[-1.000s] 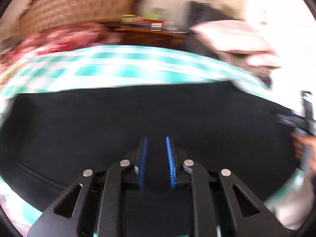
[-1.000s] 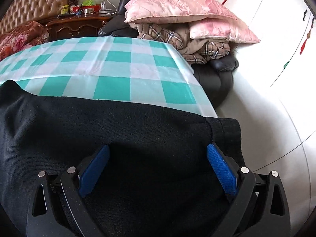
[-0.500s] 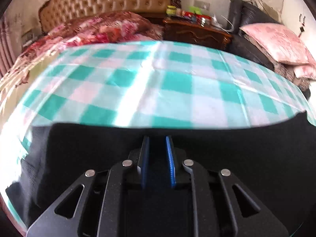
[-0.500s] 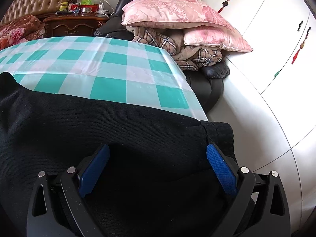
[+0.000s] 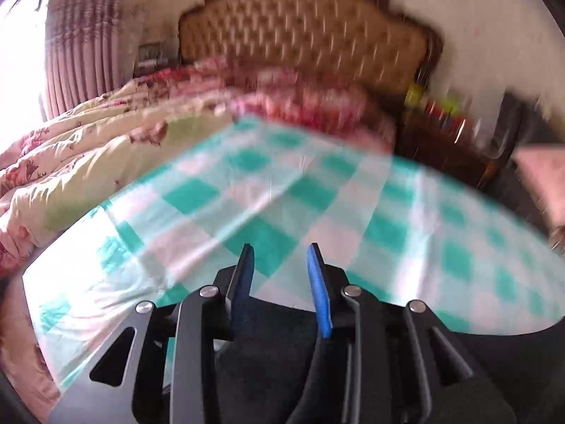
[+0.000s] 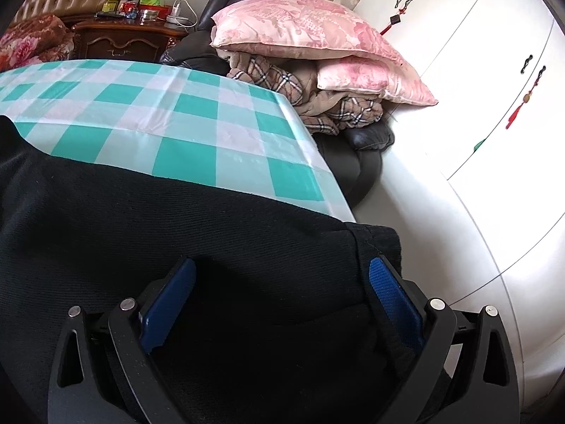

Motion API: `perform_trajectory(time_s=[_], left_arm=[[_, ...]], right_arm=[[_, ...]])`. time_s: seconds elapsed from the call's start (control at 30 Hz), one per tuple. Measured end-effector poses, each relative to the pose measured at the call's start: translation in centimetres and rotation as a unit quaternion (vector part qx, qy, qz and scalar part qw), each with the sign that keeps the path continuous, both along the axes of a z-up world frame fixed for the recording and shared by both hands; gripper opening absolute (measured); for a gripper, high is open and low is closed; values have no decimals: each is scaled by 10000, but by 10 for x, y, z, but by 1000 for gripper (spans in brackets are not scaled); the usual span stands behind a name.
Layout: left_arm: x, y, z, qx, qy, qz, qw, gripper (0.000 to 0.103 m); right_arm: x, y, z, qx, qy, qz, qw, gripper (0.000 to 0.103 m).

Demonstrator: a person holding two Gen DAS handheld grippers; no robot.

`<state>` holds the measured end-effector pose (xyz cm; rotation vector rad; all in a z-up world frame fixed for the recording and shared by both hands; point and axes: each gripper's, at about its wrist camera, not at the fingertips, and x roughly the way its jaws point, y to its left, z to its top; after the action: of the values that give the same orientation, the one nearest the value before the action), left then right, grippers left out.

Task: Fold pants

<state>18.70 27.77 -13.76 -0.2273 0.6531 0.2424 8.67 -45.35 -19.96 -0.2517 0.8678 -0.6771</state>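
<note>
The black pants (image 6: pixel 176 233) lie flat on a green and white checked cloth (image 6: pixel 197 120). In the right wrist view they fill the lower half, with the ribbed waistband end (image 6: pixel 383 243) near the cloth's right edge. My right gripper (image 6: pixel 282 275) is wide open and hovers just over the pants near that end. In the left wrist view only a strip of the pants (image 5: pixel 459 339) shows under my left gripper (image 5: pixel 280 265). It is partly open and holds nothing, above the pants' far edge.
A padded headboard (image 5: pixel 303 31) and flowered quilts (image 5: pixel 70 148) lie beyond the cloth (image 5: pixel 282 194). A dark chair with pink pillows (image 6: pixel 307 35) stands right of the cloth. A wooden nightstand (image 6: pixel 123 40) holds small items. White wardrobe doors (image 6: pixel 494 70) line the right side.
My left gripper has swung left and lifted, and its jaws have opened a little. The pants now show only at the bottom of its view. My right gripper has barely moved.
</note>
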Motion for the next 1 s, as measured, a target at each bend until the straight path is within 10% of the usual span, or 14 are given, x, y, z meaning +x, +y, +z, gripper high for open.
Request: perform_trajectory(time_s=[0.13,0.3,0.37,0.5,0.7,0.8,1.0], left_arm=[[-48,-14,2,-385,-196,-1190,9920,32],[-86,-25,-36,5,207,-1966,9803,27],[-88,-12,-41,-4,168,-1845,9827,2],[-86,5,-43,-420,64,-1629,9857,2],[-92,0,-48,-563,101,-1220,9909,2],[-90,-9,-45,-332,280,-1029,9937,2],[-93,-21,-33,-251,611,-740,9951,1]], right_arm=[[1,-6,1,119,-18,-28,9999,95],[-3,-8,20,19,-233,-394,9990,94],[-6,25,44,-403,-549,-159,9975,94],[-6,129,89,-162,-917,1426,9854,95],[8,298,90,1532,-494,3664,9164,95],[26,352,69,2054,-167,4023,8920,94],[70,407,18,2424,361,3654,8980,91]])
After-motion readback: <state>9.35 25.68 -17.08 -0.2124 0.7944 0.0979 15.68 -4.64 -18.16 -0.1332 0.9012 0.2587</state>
